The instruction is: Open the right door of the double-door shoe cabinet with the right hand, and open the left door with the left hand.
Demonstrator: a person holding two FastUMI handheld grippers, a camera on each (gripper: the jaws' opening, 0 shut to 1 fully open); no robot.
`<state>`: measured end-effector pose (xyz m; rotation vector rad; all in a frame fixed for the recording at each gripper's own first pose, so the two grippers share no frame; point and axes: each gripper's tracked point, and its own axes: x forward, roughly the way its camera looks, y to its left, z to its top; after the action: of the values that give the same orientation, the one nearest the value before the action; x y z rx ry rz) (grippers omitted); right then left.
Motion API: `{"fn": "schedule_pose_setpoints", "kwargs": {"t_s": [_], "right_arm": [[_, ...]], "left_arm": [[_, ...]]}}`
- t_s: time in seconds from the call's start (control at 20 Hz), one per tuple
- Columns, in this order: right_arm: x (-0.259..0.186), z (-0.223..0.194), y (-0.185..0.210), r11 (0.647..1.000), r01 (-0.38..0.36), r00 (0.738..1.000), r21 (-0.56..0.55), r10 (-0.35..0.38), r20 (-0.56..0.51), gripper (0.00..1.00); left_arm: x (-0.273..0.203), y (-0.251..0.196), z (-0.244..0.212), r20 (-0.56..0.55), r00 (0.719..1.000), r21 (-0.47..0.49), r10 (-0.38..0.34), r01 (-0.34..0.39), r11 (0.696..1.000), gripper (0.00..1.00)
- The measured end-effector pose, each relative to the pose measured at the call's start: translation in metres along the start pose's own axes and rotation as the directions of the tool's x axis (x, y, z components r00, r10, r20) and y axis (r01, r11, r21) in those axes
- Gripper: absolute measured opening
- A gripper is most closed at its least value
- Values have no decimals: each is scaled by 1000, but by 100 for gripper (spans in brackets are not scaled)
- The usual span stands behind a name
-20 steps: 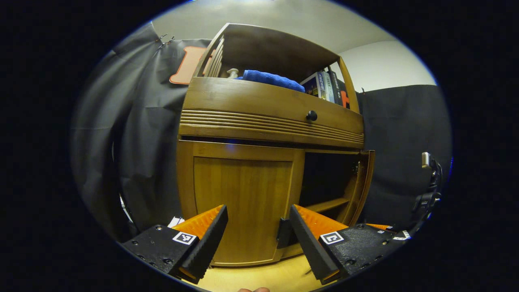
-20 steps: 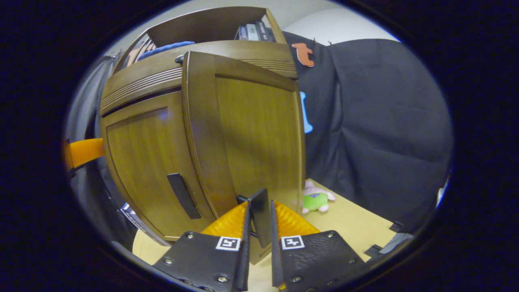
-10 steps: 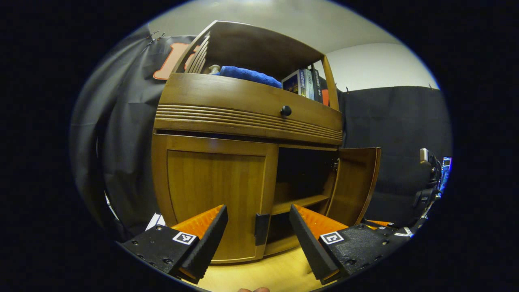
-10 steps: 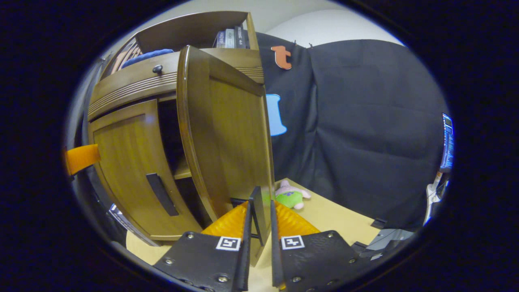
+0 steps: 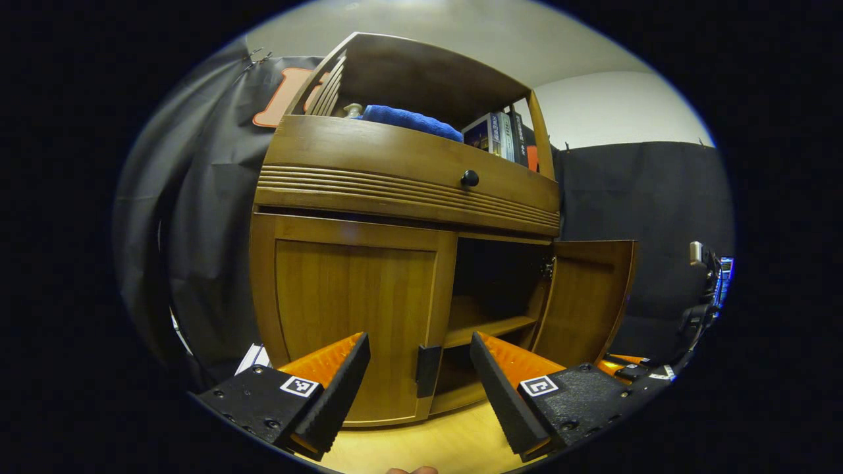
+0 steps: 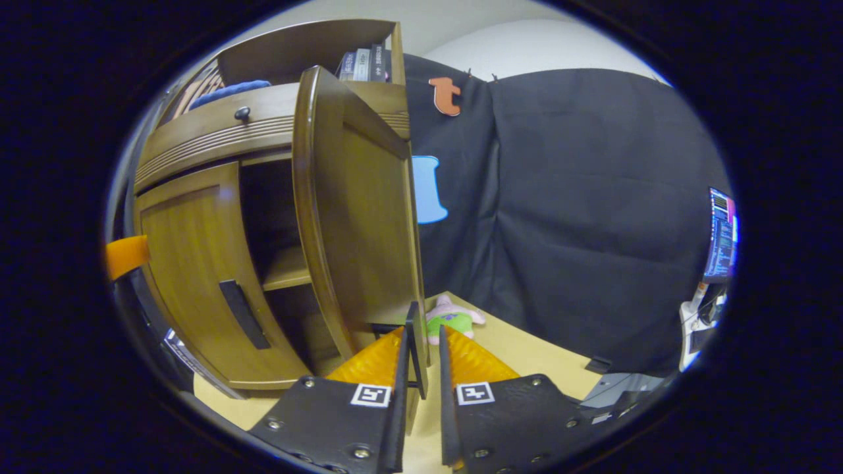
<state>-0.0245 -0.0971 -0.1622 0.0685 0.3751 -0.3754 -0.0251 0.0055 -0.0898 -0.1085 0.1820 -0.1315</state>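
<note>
Right gripper view: right claw (image 6: pixel 421 368) clamps the open right door's handle (image 6: pixel 416 345); left claw (image 5: pixel 420 385) gapes.

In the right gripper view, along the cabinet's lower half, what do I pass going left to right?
Left door with its dark handle, closed → open compartment with a shelf → right door, swung open → plush toy on the floor → black cloth wall.

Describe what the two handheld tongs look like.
Both tongs look alike. The left tongs have two wedge-shaped fingers with serrated inner faces and ribbed backs, on black textured mounts dotted with small screws, each bearing a square black-and-white marker. The right tongs show the same mounts, screws and markers.
</note>
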Motion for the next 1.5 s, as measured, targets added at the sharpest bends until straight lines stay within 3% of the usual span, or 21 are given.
{"fn": "schedule_pose_setpoints", "kwargs": {"t_s": [0.85,1.15,1.2,1.3,1.5], "right_arm": [[3,14,-77,994,109,994,2,-109,17,21],[-1,21,-120,979,202,979,7,-202,32,21],[2,22,-127,976,217,975,13,-218,34,6],[3,26,-124,977,211,976,24,-212,43,12],[2,31,-119,980,198,978,5,-198,64,12]], "left_arm": [[4,1,-14,-27,999,-5,30,-30,1000,95],[5,5,-18,-30,999,5,41,-41,999,96],[5,6,-19,-31,999,6,42,-42,999,96],[6,7,-20,-34,998,7,45,-45,999,95],[10,6,-25,-49,998,14,50,-49,999,95]]}}
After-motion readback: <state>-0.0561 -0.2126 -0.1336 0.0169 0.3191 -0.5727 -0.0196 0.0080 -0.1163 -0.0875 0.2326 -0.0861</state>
